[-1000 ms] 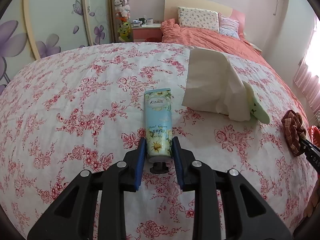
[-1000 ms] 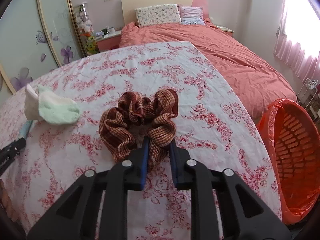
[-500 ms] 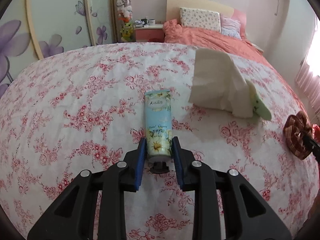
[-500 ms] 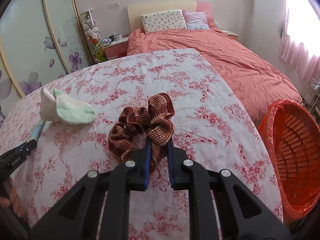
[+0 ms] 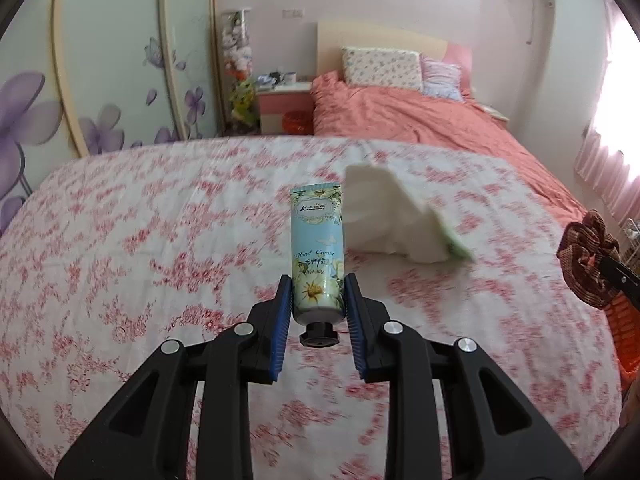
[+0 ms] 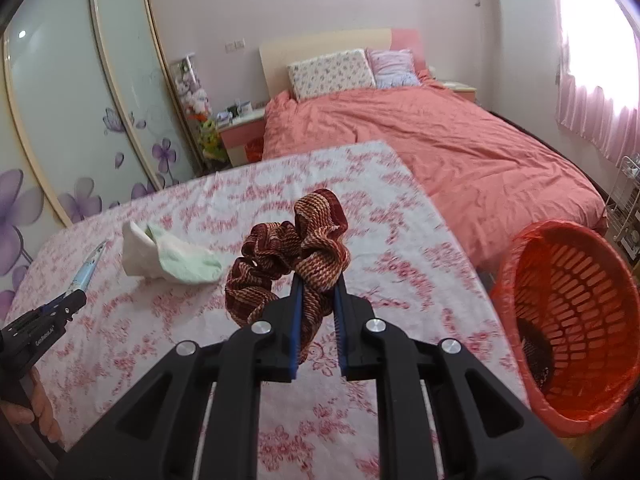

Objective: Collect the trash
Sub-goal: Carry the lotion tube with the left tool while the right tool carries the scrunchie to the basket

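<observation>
My left gripper is shut on a light blue hand cream tube, held above the floral table cover, black cap toward me. It also shows in the right wrist view. My right gripper is shut on a brown striped scrunchie, lifted off the table; it shows at the right edge of the left wrist view. A red basket bin stands on the floor to the right of the table.
A white and pale green sock lies on the floral table cover, also in the right wrist view. A bed with a salmon duvet stands behind, and a wardrobe at left.
Both grippers have risen off the table with their loads. The hand cream tube and the scrunchie now hang above the cover, and the view has tilted up toward the room.
</observation>
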The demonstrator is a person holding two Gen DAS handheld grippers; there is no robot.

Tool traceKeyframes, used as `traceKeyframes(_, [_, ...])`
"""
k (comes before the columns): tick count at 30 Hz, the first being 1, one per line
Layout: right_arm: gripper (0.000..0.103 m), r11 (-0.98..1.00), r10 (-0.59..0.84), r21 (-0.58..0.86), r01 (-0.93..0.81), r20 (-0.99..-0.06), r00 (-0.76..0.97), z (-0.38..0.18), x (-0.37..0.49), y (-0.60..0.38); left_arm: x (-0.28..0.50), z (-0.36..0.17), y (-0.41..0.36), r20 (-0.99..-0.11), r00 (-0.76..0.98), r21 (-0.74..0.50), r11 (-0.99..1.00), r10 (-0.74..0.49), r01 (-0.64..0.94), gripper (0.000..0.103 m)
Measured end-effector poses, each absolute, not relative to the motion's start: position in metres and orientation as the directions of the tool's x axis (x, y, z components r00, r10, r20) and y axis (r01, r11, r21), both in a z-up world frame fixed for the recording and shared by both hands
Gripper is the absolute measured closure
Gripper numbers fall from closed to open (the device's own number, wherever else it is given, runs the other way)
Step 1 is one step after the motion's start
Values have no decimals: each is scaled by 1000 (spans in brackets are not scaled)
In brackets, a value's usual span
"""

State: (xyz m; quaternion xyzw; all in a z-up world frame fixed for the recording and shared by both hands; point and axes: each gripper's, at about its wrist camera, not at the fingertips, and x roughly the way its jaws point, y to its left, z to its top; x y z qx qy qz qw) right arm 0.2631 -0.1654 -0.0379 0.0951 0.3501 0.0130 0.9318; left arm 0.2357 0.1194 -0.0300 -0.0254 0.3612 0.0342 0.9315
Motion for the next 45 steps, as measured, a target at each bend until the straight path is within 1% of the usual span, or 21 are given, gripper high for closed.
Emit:
traceKeyframes(5, [88, 978, 72, 199, 62, -604, 793, -16, 242, -181, 224, -9, 94, -646, 763, -35, 999, -10, -17, 76])
traceKeyframes(11, [88, 973, 8, 199, 116, -535, 845, 7, 208, -208, 211, 13, 55, -608, 788, -55, 995, -100, 84, 76])
traceKeyframes(17, [88, 962, -84, 192, 192, -461, 884, 29, 173, -244, 202, 28, 4, -581, 789, -63, 977, -202, 204, 76])
traceKeyframes(23, [88, 944, -177, 182, 274, -422, 889, 37, 148, -280, 196, 34, -54, -563, 770, -58, 943, -301, 327, 76])
traceKeyframes(32, [88, 893, -282, 205, 400, -437, 854, 25, 129, -344, 192, 30, -137, -560, 701, -66, 867, -442, 494, 76])
traceKeyframes(36, [88, 867, -309, 226, 444, -455, 835, 15, 124, -371, 195, 21, -176, -574, 649, -76, 822, -499, 565, 76])
traceKeyframes(45, [88, 822, -335, 263, 505, -494, 802, -8, 123, -420, 203, -3, -235, -615, 565, -69, 751, -550, 656, 76])
